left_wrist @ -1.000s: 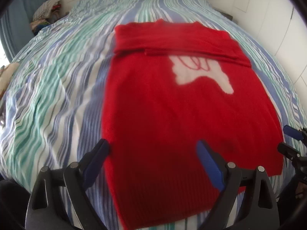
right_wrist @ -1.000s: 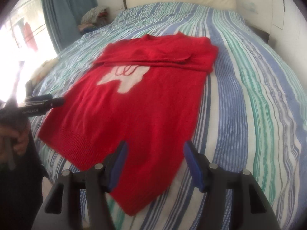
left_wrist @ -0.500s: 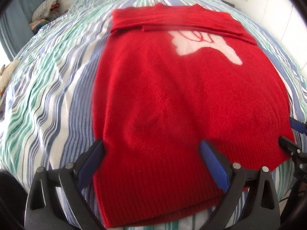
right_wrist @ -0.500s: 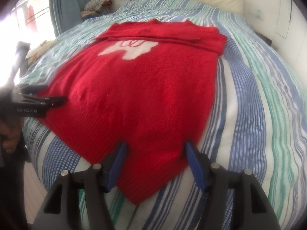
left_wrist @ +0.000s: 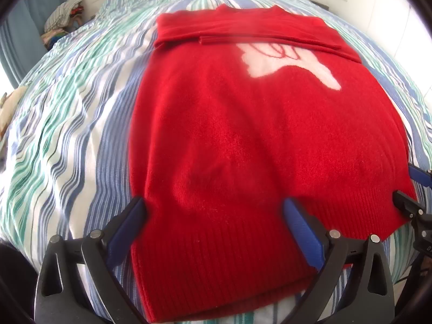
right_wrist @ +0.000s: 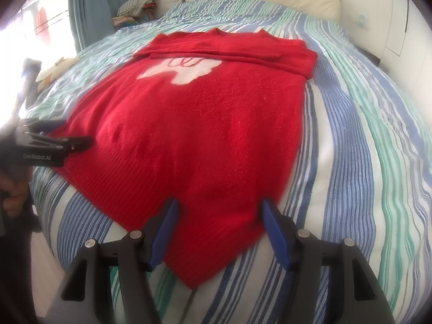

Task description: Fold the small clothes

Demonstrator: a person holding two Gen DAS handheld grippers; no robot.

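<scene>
Now my left hand-held gripper (left_wrist: 213,216) and right hand-held gripper (right_wrist: 218,217), both open, straddle the hem corners of the sweater (left_wrist: 243,135) flat on the bed (left_wrist: 67,108); I should pinch both layers evenly.

Black tongs (left_wrist: 213,213) with blue pads (right_wrist: 274,232), silver pivot screws, white "GenRobot.AI" lettering on one side.

sweater (left_wrist: 243,148) on bed (left_wrist: 67,135), sleeves folded across
</scene>
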